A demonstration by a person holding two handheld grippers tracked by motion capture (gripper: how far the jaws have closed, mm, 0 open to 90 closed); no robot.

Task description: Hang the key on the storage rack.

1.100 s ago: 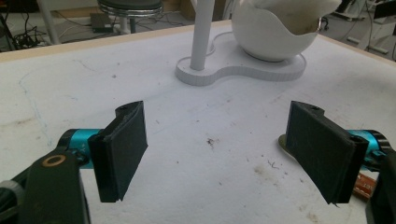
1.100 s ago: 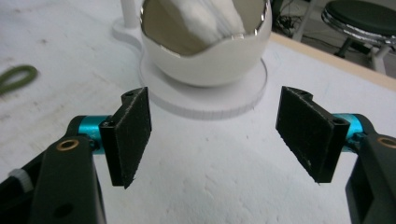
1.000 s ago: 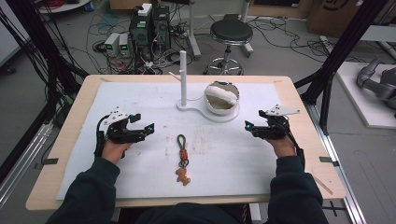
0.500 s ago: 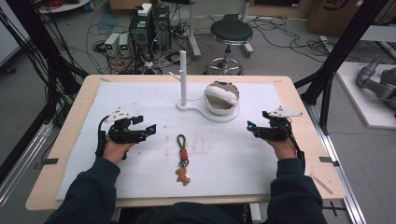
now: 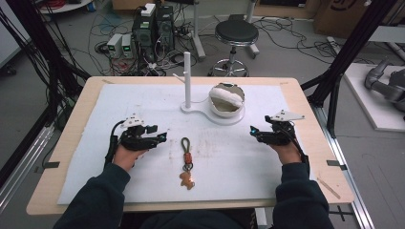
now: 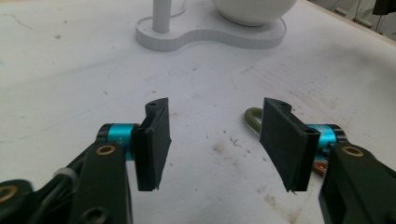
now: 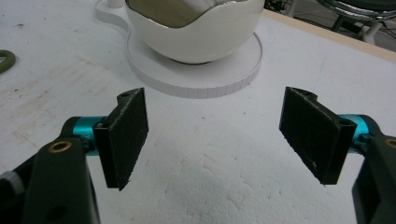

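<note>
High view showed a person seated at a tabletop (image 5: 305, 119) covered by a white mat (image 5: 143, 105), a tool in each hand. The left tool (image 5: 160, 137) rested on the mat at the left, pointing right toward a keychain (image 5: 186, 162) that lay flat near the middle of the mat, just beside the tool's tips but apart from them. The keychain had a dark green loop at its far end, a reddish band in the middle and a small tan charm at the near end. The right tool (image 5: 254, 132) sat well apart at the right side of the mat, pointing left. Behind the keychain stood a white stand (image 5: 200, 109) with an upright post (image 5: 187, 78) and a white bowl (image 5: 227, 100) seated on its round end. Left gripper view showed the left tool (image 6: 215, 135) with its jaws parted and nothing between them; they had just been closing partway, so it stood released though narrower. The green loop of the keychain (image 6: 251, 119) peeked out just behind the right-hand jaw, on the mat and outside the gap. The stand (image 6: 210, 35) lay farther off. Right gripper view showed the right tool (image 7: 215, 135) released, jaws wide with bare mat between them, the bowl (image 7: 196, 37) on the stand ahead, and a bit of the green loop (image 7: 5, 59) at the left edge.
</note>
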